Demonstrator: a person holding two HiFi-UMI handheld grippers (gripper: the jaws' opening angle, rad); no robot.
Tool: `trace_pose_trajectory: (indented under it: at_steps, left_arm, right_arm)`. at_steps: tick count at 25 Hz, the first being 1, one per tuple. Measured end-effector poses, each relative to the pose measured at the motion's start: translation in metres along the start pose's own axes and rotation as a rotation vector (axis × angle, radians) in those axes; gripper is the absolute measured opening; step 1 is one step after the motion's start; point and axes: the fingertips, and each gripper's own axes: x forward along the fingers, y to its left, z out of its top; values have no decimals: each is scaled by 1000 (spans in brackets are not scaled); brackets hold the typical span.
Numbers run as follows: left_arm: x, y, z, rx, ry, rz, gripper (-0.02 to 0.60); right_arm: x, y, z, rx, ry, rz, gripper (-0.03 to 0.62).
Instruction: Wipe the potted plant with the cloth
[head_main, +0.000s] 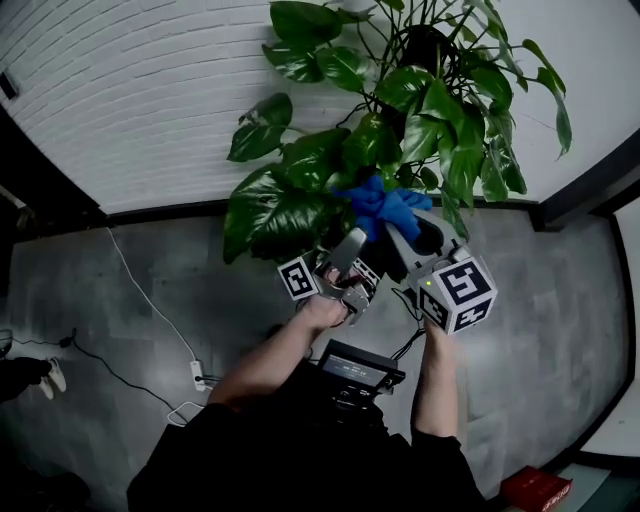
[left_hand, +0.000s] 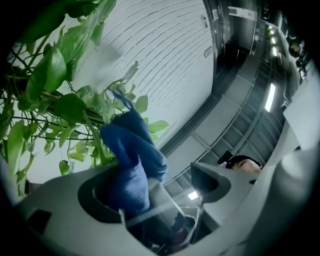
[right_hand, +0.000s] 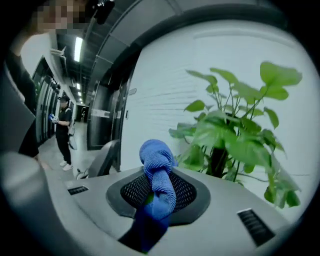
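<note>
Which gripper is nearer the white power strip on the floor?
Left. The left gripper sits up and right of the power strip in the head view; the right gripper is farther right still.

White power strip (head_main: 198, 374) on grey floor (head_main: 560, 330)

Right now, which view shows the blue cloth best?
The right gripper view: the cloth lies centred and sharp, its weave visible, draped over a mesh pad. The head view shows it only as a small blue bunch among the leaves of the plant. The left gripper view has it close but blurred.
</note>
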Motion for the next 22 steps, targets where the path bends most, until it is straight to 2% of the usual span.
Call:
trace_pose_trajectory:
  at_steps: [6, 13, 15, 18, 20, 22]
  left_arm:
    - [1, -4, 5, 38, 13, 3, 420]
    - [1, 1, 1, 47, 24, 13, 420]
    - [-2, 5, 0, 39, 23, 24, 420]
    - [-8, 12, -1, 27, 11, 45, 420]
    - [-14, 19, -1, 19, 0, 65, 420]
    - [-20, 26, -3, 9, -6, 85, 420]
  right_arm:
    - [-12, 35, -39, 77, 65, 112, 100]
    - [-53, 48, -69, 162, 90, 134, 100]
    - [-70, 50, -63, 235, 27, 172, 100]
    - [-105, 41, -33, 351, -144, 223, 100]
    - [-131, 27, -6, 382, -272, 227, 100]
    - [-155, 8, 22, 375, -393, 195, 100]
